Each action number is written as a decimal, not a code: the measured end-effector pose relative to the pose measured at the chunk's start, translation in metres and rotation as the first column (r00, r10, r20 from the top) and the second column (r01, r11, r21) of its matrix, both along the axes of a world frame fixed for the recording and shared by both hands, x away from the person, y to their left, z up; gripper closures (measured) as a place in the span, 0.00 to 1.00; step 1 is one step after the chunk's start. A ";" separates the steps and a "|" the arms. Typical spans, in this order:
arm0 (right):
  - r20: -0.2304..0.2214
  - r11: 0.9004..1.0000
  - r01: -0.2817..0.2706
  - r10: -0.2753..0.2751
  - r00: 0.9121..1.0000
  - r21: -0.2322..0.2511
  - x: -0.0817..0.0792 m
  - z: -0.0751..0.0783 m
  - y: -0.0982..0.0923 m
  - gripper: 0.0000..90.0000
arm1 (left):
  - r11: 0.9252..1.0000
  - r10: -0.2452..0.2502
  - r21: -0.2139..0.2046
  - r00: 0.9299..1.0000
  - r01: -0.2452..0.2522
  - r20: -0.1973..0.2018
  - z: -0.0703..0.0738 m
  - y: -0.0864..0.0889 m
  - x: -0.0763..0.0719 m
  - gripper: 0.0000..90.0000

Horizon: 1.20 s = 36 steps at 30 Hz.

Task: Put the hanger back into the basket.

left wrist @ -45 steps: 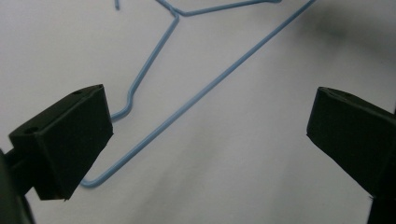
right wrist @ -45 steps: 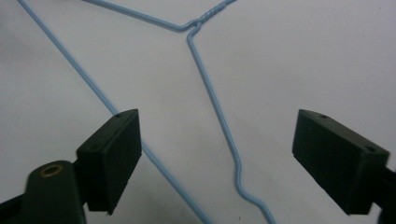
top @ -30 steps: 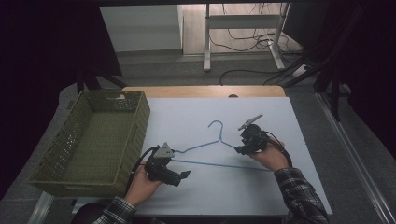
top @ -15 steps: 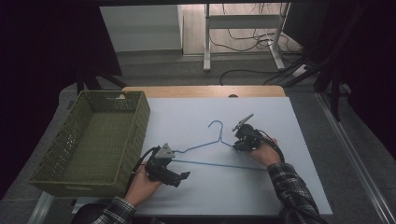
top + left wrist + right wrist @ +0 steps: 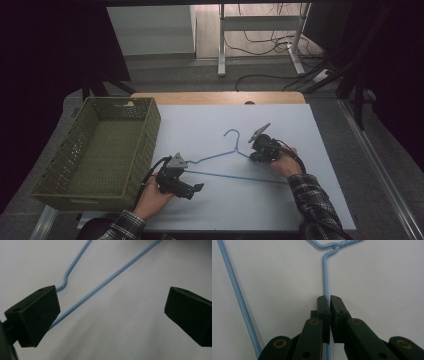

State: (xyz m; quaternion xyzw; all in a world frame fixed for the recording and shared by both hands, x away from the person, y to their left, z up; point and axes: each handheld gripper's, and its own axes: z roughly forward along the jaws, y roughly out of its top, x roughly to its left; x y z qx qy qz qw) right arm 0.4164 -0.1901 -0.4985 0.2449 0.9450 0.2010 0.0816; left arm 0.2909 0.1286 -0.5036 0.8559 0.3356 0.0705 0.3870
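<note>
The white counter (image 5: 210,125) carries everything, with the green basket (image 5: 145,125) sitting empty along its 9 o'clock edge. The blue wire hanger (image 5: 235,176) lies flat near the counter's middle, hook toward 12 o'clock and long bottom bar toward 6 o'clock, well apart from the basket.

The right claw (image 5: 256,150) has just been closing and now sits clenched on the hanger's right shoulder wire, just below the twisted neck; in the right gripper view the wire (image 5: 326,277) runs straight into the thin seam between the jaws of that claw (image 5: 329,298). The left claw (image 5: 192,189) rests at the hanger's 9 o'clock corner, released: its jaws stand wide apart in the left gripper view, and the bottom bar (image 5: 107,281) passes just beside the left-hand jaw without being pinched.

To do this step well, the right claw probably needs to keep the thin wire centred in the pads so it cannot roll or slip. The left claw should then likely close on the corner before any lift, so the hanger rises level instead of swinging.

Nothing lies between hanger and basket; the near basket wall is the one thing the hook might catch.
</note>
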 end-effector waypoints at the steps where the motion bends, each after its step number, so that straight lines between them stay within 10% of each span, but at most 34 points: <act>1: 0.006 1.000 -0.003 0.003 1.000 0.003 -0.001 0.001 0.000 0.96 | 1.000 -0.002 0.005 1.000 0.002 -0.004 0.001 0.000 0.001 0.01; 36: 0.136 0.996 -0.056 0.046 0.990 0.069 -0.031 0.038 -0.006 0.97 | 0.997 -0.013 0.072 1.000 0.013 -0.008 0.006 -0.045 0.070 0.18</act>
